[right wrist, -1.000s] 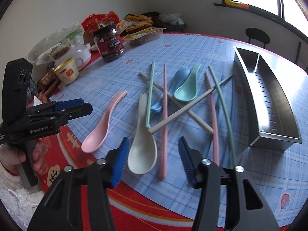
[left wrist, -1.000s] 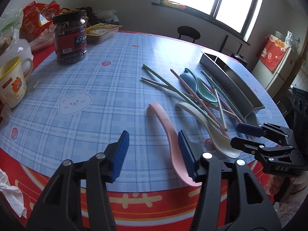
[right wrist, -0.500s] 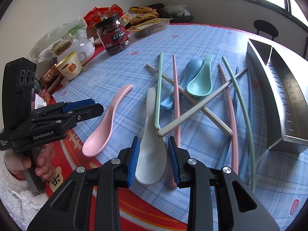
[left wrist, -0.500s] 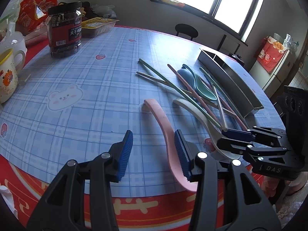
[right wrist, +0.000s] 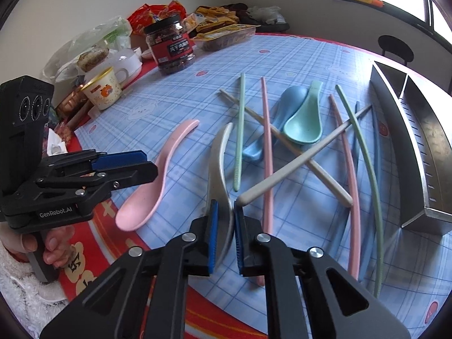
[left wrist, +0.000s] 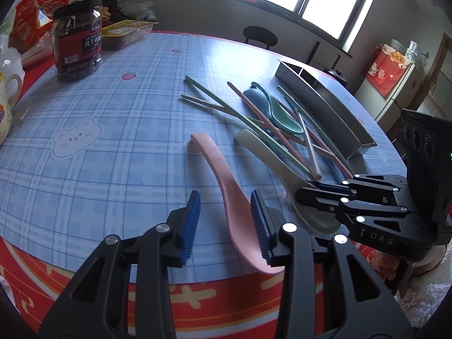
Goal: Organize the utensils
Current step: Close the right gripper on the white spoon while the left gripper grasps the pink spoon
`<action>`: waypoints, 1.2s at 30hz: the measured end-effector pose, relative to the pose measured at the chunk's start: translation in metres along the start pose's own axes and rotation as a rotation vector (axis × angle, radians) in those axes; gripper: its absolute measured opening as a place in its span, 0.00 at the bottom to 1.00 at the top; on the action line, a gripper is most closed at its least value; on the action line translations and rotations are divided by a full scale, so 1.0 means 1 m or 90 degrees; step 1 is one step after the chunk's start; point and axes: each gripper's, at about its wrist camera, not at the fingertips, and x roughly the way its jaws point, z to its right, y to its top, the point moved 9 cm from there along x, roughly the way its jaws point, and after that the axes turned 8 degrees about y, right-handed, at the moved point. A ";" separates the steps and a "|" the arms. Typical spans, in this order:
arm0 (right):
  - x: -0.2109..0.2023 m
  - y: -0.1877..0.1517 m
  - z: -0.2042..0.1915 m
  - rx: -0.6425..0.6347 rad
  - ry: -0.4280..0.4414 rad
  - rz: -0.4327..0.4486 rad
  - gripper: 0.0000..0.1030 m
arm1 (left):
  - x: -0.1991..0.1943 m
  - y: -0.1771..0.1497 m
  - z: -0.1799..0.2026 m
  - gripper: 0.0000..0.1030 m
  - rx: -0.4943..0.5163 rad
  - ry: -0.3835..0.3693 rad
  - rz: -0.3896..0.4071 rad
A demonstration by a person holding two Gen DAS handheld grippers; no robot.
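A pink spoon [left wrist: 214, 163] lies on the blue checked mat near the table's front edge. Its bowl sits between the pads of my left gripper [left wrist: 226, 226]. The jaws are closing; the left pad still stands clear of the spoon. My right gripper [right wrist: 226, 234] is shut on the bowl of a cream spoon [right wrist: 217, 158], which has tipped onto its edge. Beyond lie a blue spoon [right wrist: 288, 99], a teal spoon [right wrist: 305, 124] and several crossed chopsticks [right wrist: 305, 158]. Each gripper shows in the other's view: the left gripper [right wrist: 148, 165], the right gripper [left wrist: 302, 197].
A long steel tray [right wrist: 423, 141] with a divider stands at the right of the utensils. A dark snack jar [left wrist: 77, 36], a printed mug [right wrist: 103, 90] and snack bags crowd the far left. A red tablecloth edge [left wrist: 197, 296] runs just under the grippers.
My right gripper's jaws closed onto the cream spoon's bowl, turning it on edge. My left gripper's jaws narrowed around the pink spoon's bowl.
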 end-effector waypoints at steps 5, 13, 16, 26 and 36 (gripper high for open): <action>0.001 0.001 0.000 0.005 0.017 0.004 0.10 | 0.002 -0.008 0.000 0.32 0.000 0.002 -0.016; 0.000 0.002 0.003 0.031 0.043 0.013 0.09 | 0.002 -0.013 0.006 0.30 0.016 0.003 -0.015; 0.000 0.002 0.001 0.025 0.036 0.013 0.09 | 0.003 -0.014 0.010 0.30 0.028 0.011 -0.012; 0.001 0.003 0.001 0.024 0.036 0.013 0.09 | 0.004 -0.014 0.009 0.16 0.034 0.024 -0.012; 0.001 0.002 0.001 0.030 0.043 0.014 0.09 | 0.004 -0.015 0.021 0.13 0.083 0.039 -0.006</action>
